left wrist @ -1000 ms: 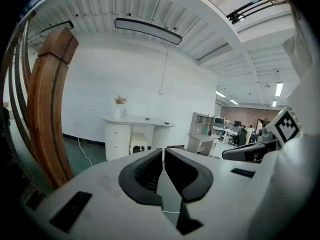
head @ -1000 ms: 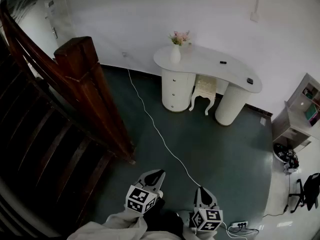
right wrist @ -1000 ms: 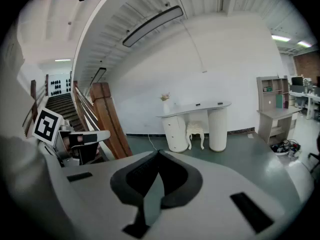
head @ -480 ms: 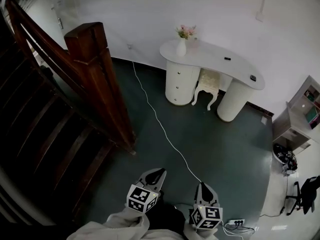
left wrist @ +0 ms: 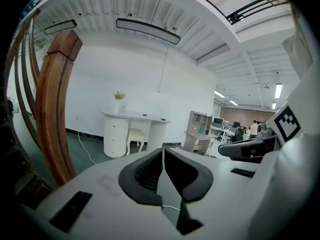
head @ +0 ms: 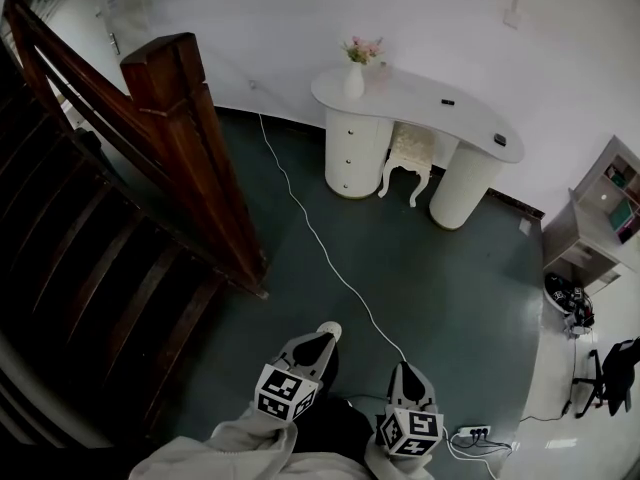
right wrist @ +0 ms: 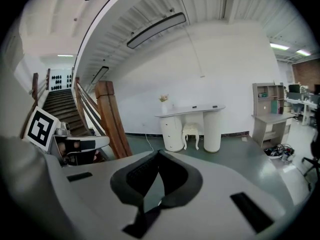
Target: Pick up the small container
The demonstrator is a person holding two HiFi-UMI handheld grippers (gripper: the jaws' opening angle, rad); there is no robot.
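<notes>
A white curved desk [head: 420,108] stands against the far wall, also seen in the left gripper view [left wrist: 136,116] and the right gripper view [right wrist: 192,109]. On it are a white vase with pink flowers [head: 354,76] and two small dark objects [head: 447,102] [head: 499,140], too small to identify. My left gripper [head: 318,344] and right gripper [head: 404,376] are held low at the bottom of the head view, far from the desk. Both are shut with nothing between their jaws, which meet at the tips [left wrist: 163,150] [right wrist: 159,153].
A wooden newel post [head: 190,138] and dark staircase fill the left. A white cable [head: 320,253] runs across the green floor to a power strip [head: 472,434]. A white stool [head: 408,153] sits under the desk. A shelf unit [head: 600,218] and office chair [head: 612,373] stand at right.
The view has shifted slightly as the person steps forward. A shoe tip now shows ahead of the left gripper. Both grippers stay shut and low.
</notes>
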